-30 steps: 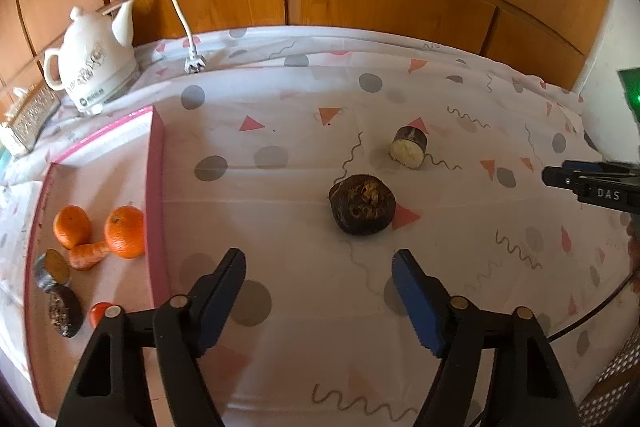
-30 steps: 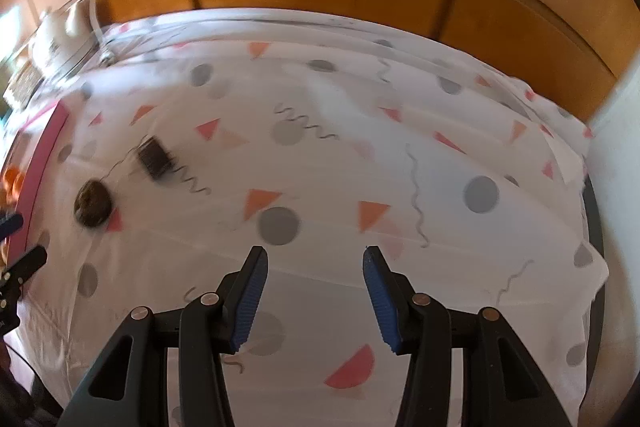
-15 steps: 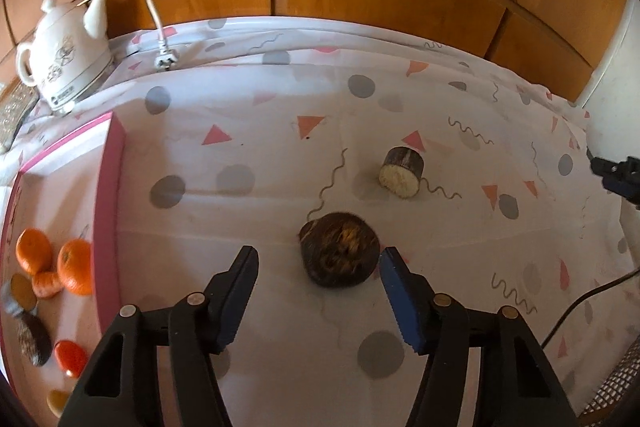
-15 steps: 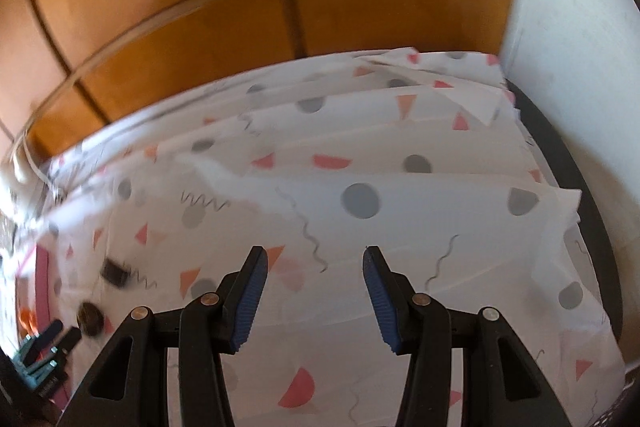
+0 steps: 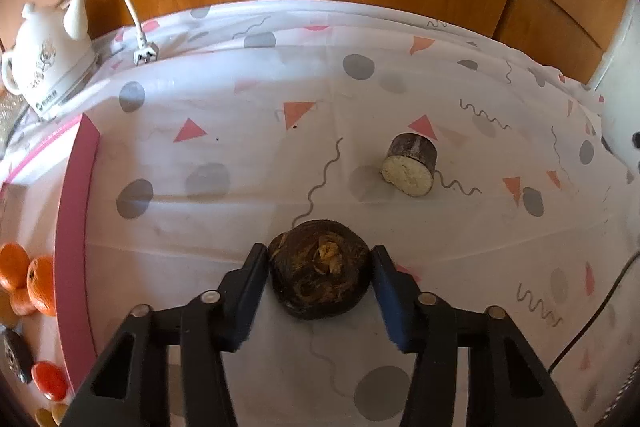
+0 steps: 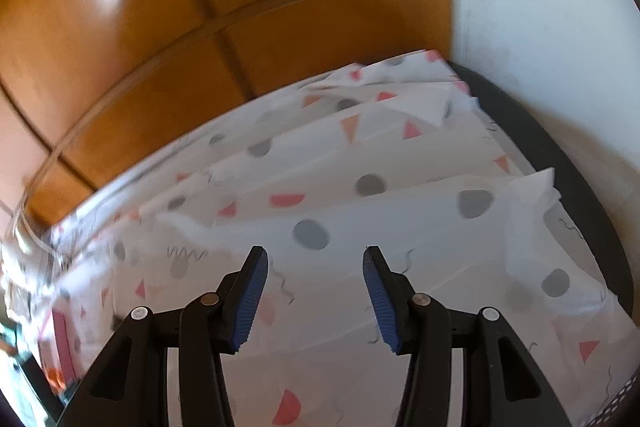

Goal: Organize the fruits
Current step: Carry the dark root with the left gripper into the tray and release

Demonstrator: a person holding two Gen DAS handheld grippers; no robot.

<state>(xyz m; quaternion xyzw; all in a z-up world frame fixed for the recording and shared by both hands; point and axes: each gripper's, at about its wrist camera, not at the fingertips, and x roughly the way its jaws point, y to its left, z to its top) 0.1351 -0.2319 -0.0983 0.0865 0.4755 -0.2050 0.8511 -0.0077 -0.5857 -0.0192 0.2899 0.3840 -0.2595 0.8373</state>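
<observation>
Left wrist view showed the left tool [image 5: 319,269] bracketing a dark, rough round fruit [image 5: 319,269] near the tabletop's [image 5: 240,155] front edge, jaws just closing, pads at its flanks. Squeezing evenly should stop it rolling. Beyond lay a cut chunk [image 5: 410,163]; the pink tray [image 5: 70,227] waited leftward. The right tool [image 6: 315,291] hung apart, empty.

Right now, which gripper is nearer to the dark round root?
Left. The left gripper has the dark round root between its closing jaws. The right gripper, empty, hangs over bare tablecloth, root out of its view.
</observation>
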